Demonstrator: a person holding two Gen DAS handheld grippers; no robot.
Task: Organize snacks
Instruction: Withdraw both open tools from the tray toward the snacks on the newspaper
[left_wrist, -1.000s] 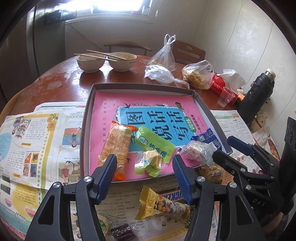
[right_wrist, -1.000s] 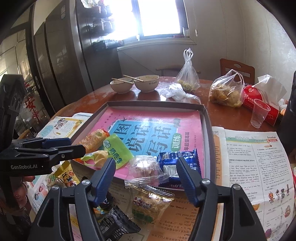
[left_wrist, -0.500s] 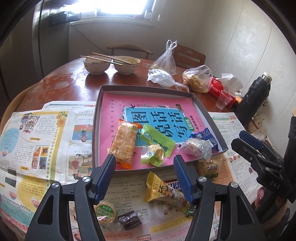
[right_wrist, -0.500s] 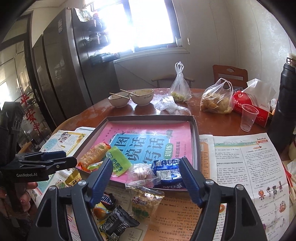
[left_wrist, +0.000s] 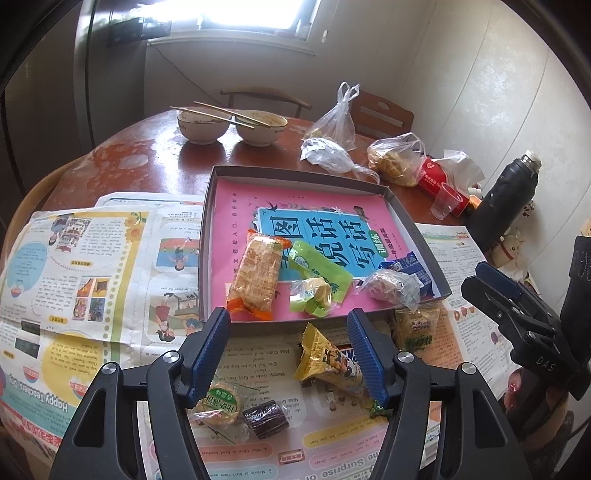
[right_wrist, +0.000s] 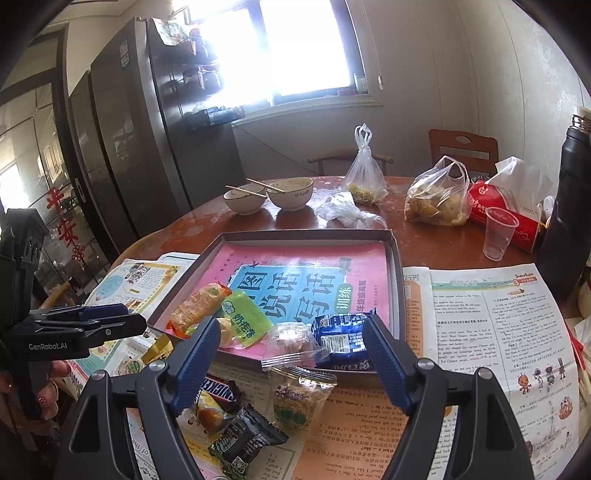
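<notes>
1. Your left gripper (left_wrist: 288, 343) hung with its jaws well apart and nothing between the pads, above the loose snacks on the newspaper (left_wrist: 92, 266) in front of the grey tray (left_wrist: 207, 240).
2. Below it lay a round green-labelled cake (left_wrist: 218, 404) and a small dark wrapped bar (left_wrist: 266, 419), side by side and touching. Both looked light; the cake seemed crumbly, so you would have done well to pinch it across its flat faces gently.
3. Just to their right lay the yellow peanut packet (left_wrist: 327, 363), soft and crinkly, likely to slip; its sealed end looked the safest hold.
4. Inside the tray sat the orange biscuit pack (left_wrist: 255, 275), a green sachet (left_wrist: 319, 266), a small yellow-green candy (left_wrist: 310, 295), a clear-wrapped sweet (left_wrist: 391, 288) and a blue packet (right_wrist: 341, 332), all crowded along the near edge.
5. Your right gripper (right_wrist: 291, 362) had just been spreading its jaws and held nothing; they stood wide above the tray's near rim.
6. Under it, outside the tray, lay the green noodle-snack pouch (right_wrist: 299, 398), a Snickers bar (right_wrist: 218, 391) and a black foil packet (right_wrist: 245, 439). The pouch seemed puffy and brittle inside, so a light grip on its crimped top seam would have suited it.
</notes>
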